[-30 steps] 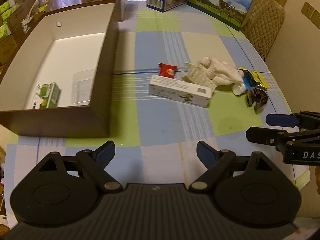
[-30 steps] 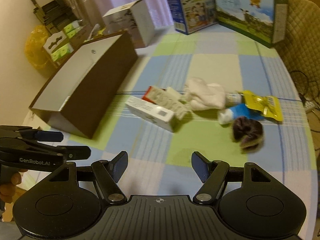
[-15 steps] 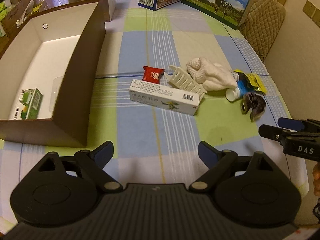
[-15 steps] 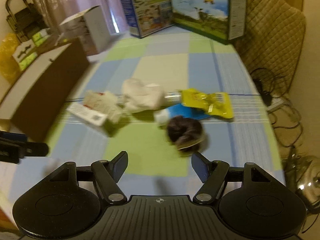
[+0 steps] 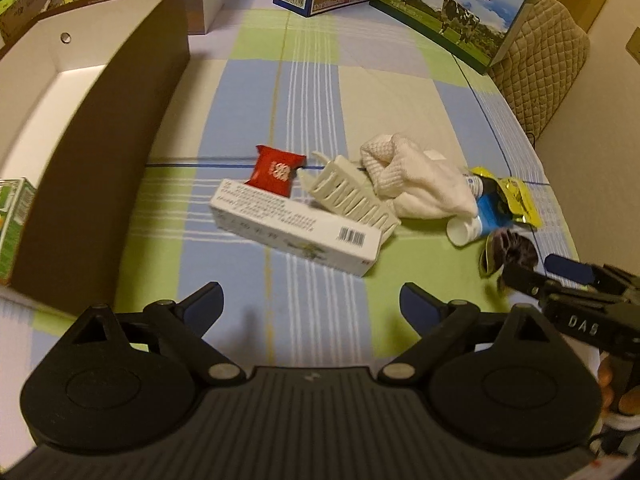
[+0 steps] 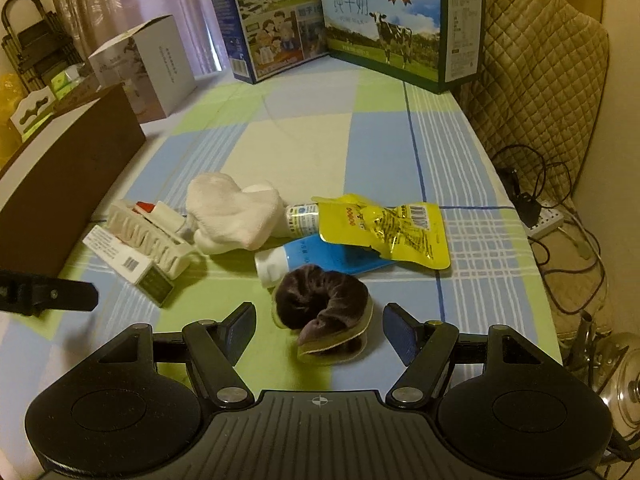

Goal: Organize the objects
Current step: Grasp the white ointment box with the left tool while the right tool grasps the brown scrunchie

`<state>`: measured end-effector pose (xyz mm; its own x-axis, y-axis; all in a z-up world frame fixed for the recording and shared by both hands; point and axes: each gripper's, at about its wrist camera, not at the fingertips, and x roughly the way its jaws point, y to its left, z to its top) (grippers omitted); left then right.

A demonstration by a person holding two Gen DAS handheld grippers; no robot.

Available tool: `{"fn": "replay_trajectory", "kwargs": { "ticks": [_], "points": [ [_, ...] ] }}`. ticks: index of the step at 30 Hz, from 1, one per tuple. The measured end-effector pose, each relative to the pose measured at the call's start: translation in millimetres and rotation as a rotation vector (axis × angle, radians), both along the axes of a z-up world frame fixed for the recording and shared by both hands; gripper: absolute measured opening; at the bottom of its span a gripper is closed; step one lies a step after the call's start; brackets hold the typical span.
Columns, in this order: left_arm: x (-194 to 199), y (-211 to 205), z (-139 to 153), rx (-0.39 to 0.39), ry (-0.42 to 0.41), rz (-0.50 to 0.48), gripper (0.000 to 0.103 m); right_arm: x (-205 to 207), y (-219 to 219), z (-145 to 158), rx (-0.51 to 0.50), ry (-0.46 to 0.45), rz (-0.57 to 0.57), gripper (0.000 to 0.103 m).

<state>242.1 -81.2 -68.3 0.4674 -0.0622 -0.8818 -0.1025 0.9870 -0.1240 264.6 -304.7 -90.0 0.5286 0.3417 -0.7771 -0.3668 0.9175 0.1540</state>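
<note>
A dark brown scrunchie (image 6: 324, 300) lies on the checked cloth between the fingers of my right gripper (image 6: 318, 314); the pads stand clear of it on both sides. Behind it lie a blue tube (image 6: 320, 258), a yellow pouch (image 6: 384, 228) and a white cloth (image 6: 232, 212). My left gripper (image 5: 310, 296) hovers in front of a long white box (image 5: 296, 232), its jaws opening with nothing between them. A red sachet (image 5: 276, 170) and a white hair clip (image 5: 348, 196) lie just beyond that box. The brown box (image 5: 100, 160) stands at the left with a green carton (image 5: 12, 224) inside.
Milk cartons (image 6: 384, 28) and a white box (image 6: 148, 68) stand along the table's far side. A quilted chair back (image 6: 540, 80) is at the right. Cables and a power strip (image 6: 548, 224) lie on the floor beyond the table's right edge.
Both grippers came forward and lower over the table. The right one swung right, and the scrunchie now sits between its fingers. The left jaws stand a little wider.
</note>
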Motion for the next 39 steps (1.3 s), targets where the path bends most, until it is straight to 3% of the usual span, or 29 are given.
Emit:
{"fn": "replay_trajectory", "kwargs": {
  "ticks": [16, 21, 24, 27, 30, 33, 35, 39],
  "points": [
    [54.2, 5.5, -35.7, -0.061, 0.044, 0.153, 0.094, 11.1, -5.8, -10.7, 0.005, 0.041, -0.019, 0.068],
    [54.1, 11.6, -36.2, -0.036, 0.052, 0.147, 0.094, 11.4, -5.5, -13.1, 0.01, 0.053, -0.016, 0.068],
    [48.9, 21.6, -36.4, -0.001, 0.064, 0.152, 0.089, 11.9, -5.5, -14.6, 0.012, 0.059, -0.014, 0.068],
    [41.3, 37.0, -39.3, -0.001, 0.081, 0.164, 0.083, 12.0, -5.5, -16.4, 0.012, 0.064, -0.011, 0.068],
    [36.8, 47.1, -40.8, 0.016, 0.083, 0.16, 0.072, 12.6, -4.4, -17.8, 0.01, 0.068, -0.007, 0.068],
    [38.6, 50.0, -43.8, 0.036, 0.082, 0.144, 0.056, 13.3, -2.6, -18.0, 0.002, 0.062, -0.002, 0.068],
    [40.3, 48.2, -44.7, 0.044, 0.076, 0.11, 0.037, 13.2, -2.0, -16.8, 0.005, 0.052, 0.0, 0.068],
    [38.5, 39.2, -46.5, 0.118, 0.066, 0.045, 0.024, 15.9, 0.8, -15.8, 0.008, 0.033, 0.008, 0.068]
  ]
}}
